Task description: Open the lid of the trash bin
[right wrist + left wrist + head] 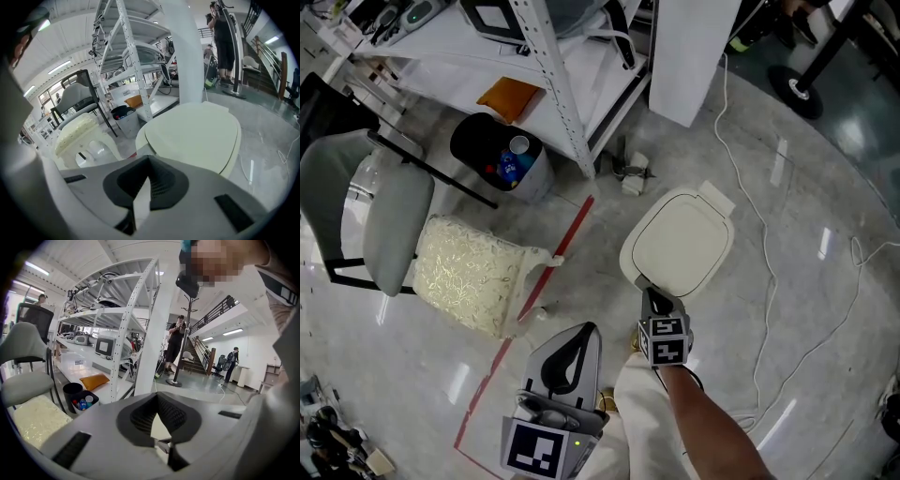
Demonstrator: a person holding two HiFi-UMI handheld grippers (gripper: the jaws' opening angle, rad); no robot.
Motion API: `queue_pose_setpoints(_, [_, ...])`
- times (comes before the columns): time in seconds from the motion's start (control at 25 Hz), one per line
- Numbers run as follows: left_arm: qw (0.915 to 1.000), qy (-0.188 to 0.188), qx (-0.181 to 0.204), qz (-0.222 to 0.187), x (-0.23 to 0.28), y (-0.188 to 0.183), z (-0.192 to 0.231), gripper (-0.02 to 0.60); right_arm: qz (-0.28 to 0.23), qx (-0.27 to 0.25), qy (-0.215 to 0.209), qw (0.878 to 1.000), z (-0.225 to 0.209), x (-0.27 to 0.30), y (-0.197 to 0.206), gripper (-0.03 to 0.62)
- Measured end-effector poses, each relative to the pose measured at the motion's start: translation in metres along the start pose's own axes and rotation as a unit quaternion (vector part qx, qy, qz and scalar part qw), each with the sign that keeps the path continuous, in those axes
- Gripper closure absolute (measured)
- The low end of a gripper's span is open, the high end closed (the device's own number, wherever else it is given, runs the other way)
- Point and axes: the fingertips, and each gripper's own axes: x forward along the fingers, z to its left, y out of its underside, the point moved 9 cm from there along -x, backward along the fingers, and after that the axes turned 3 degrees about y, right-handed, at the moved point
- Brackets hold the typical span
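Both jaw pairs are resting together, empty; right gripper (652,295) is hovering at the closed trash bin lid (680,242), left gripper (587,331) aside

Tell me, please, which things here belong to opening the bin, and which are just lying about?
Job in hand:
cream trash bin, lid shut
right gripper
left gripper

Lying about:
black bin with bottles
stool
grey chair
shelf rack

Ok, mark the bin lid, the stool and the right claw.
bin lid (680,242), head view, middle of its flat top.
stool (473,274), head view, centre of its patterned seat.
right claw (655,300), head view, midway between its tips.
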Motion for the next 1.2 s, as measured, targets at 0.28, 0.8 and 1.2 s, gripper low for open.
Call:
queue_pose_setpoints(0.28, [0.9999,-0.005,-0.003,-0.011,0.0,0.0,-0.001,0.591,-0.001,-0.01,0.009,1.0,0.001,0.0,0.001,0.559])
queue_pose_setpoints(0.8, [0.9998,-0.013,-0.007,-0.016,-0.006,-0.003,-0.002,0.591,0.003,0.021,0.006,1.0,-0.003,-0.002,-0.002,0.559])
queue_pose_setpoints(1.2, [0.9997,-0.015,-0.001,-0.02,-0.019,-0.04,-0.005,0.591,-0.01,0.001,0.003,1.0,-0.003,-0.037,-0.049,0.562])
